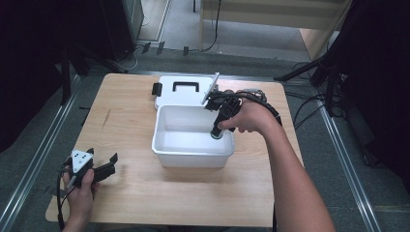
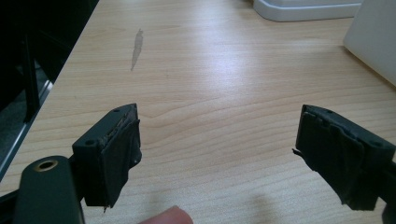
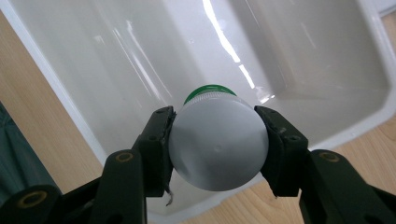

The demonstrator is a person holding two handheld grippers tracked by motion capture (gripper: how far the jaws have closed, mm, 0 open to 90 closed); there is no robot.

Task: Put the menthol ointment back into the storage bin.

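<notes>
Right now a small round container with a pale grey screw cap and a green body (image 3: 218,142) is clamped between the two black jaws of the right gripper (image 3: 218,144), cap toward the camera, held just over the inside of a white rectangular plastic tub (image 1: 193,157) near its right wall. Behind the tub, touching it, lies its white lid with a black handle (image 1: 185,86). Well apart, at the near left corner of the light wooden table (image 1: 145,188), the left gripper (image 2: 217,149) rests low, jaws spread wide with nothing between them.
</notes>
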